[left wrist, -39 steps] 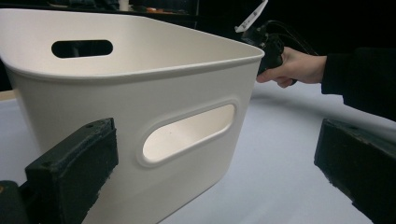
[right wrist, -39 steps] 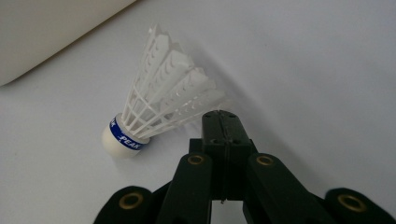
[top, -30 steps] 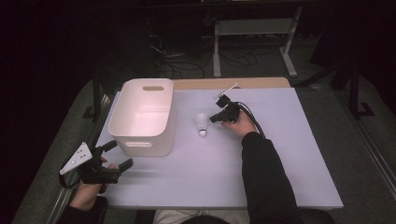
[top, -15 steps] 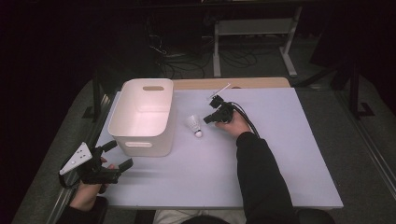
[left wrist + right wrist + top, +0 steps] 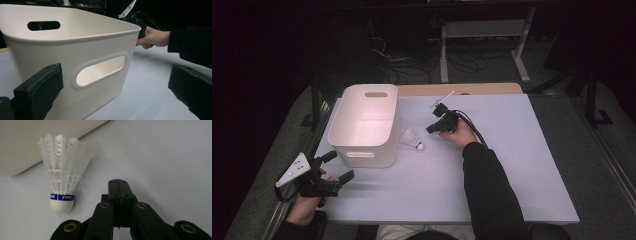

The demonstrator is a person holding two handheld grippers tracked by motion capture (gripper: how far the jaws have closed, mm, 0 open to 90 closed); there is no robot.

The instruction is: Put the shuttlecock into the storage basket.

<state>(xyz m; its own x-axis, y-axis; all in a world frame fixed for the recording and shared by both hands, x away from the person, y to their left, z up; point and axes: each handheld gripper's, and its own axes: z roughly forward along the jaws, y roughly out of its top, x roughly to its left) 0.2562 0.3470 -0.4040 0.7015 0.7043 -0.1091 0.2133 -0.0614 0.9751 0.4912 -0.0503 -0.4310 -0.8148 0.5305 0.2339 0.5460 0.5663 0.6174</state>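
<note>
The right gripper (image 5: 119, 185), jaws pressed together, is hovering just right of the shuttlecock (image 5: 62, 177) lying beside the white bin (image 5: 364, 122); the left gripper (image 5: 334, 167) is gaping apart.

shuttlecock (image 5: 61, 182): white feather-like skirt looking thin and ribbed, smooth rounded cap, glossy blue band, lying just left of the right hand-held gripper (image 5: 119, 185)
bin (image 5: 75, 50): smooth white plastic showing a soft sheen, ahead of the left hand-held gripper (image 5: 112, 87)
pads (image 5: 40, 87): black, matt, looking rough
counter (image 5: 512, 165): pale, matt, smooth
</note>
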